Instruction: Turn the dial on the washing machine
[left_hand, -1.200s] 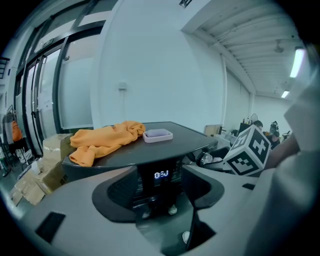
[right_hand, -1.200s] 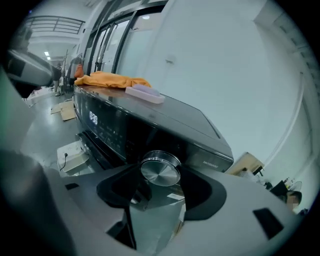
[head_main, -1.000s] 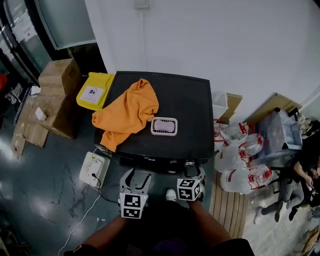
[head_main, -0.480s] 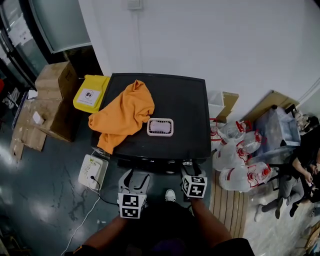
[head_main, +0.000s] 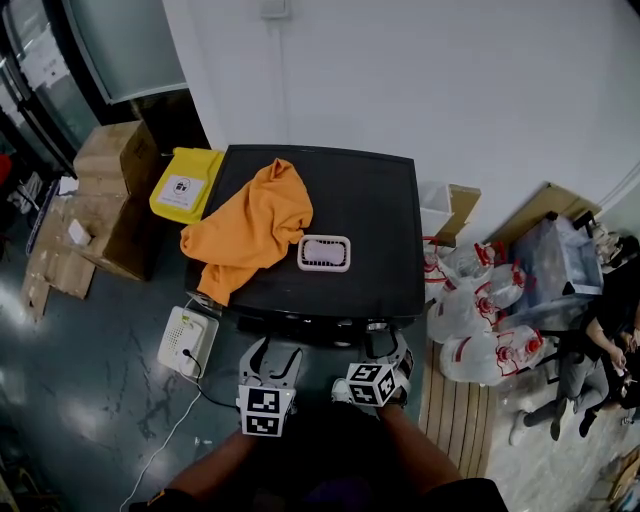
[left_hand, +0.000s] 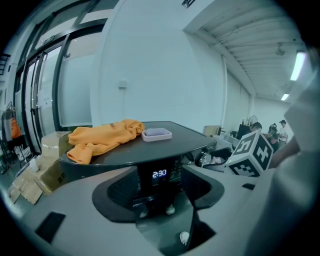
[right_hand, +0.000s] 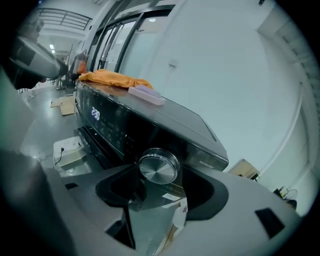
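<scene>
Since the right gripper (right_hand: 161, 192) has just been opening its jaws, which now sit loose around the silver dial (right_hand: 158, 166) on the front of the washing machine (right_hand: 165, 122), a shallow re-grip could skid off that slick rim, while the left gripper (left_hand: 160, 195) hangs open, empty.

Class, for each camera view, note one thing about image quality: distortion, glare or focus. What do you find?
Head view: even light, with pale glare patches on the floor. Left gripper view: fisheye bending with black corners; the display glows sharp. Right gripper view: tilted frame; the dial is in focus and catches a bright sheen.
</scene>
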